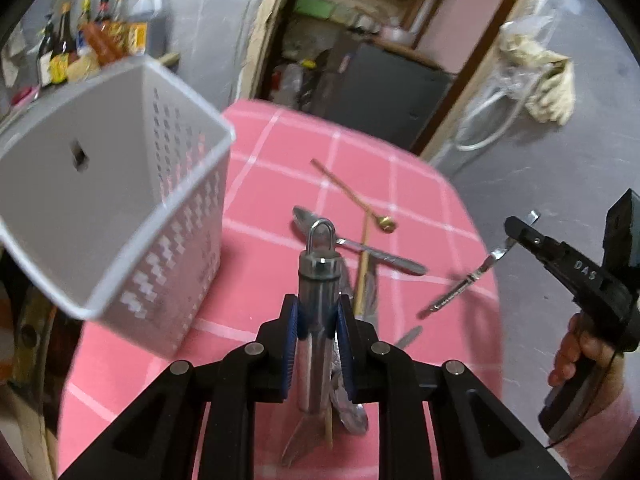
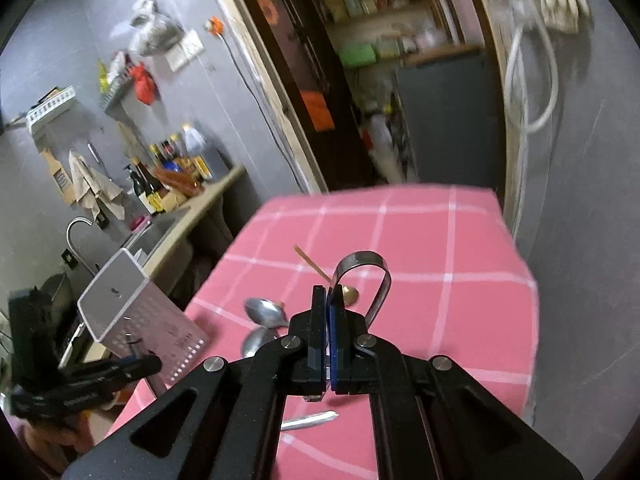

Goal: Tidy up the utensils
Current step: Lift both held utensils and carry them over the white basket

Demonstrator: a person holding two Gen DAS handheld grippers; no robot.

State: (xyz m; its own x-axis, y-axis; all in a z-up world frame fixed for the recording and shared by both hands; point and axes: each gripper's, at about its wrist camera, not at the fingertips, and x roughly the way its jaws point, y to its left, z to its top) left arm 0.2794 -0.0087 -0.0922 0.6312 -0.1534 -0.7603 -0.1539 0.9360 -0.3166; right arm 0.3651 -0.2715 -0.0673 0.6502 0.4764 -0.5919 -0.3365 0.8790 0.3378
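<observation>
My left gripper is shut on the round steel handle of a utensil with a hanging ring at its top, held upright above the pink checked table. A white perforated utensil basket is close on its left. My right gripper is shut on a thin metal utensil with a looped band. From the left wrist view the right gripper hangs off the table's right side, with that utensil's shaft slanting down. Loose on the cloth are a steel spoon, a gold long-handled spoon and a wooden stick.
A counter with sauce bottles and a sink tap runs along the left wall. An open doorway with shelves lies beyond the table's far edge. A person's hand grips the right tool. Two spoons lie near the basket.
</observation>
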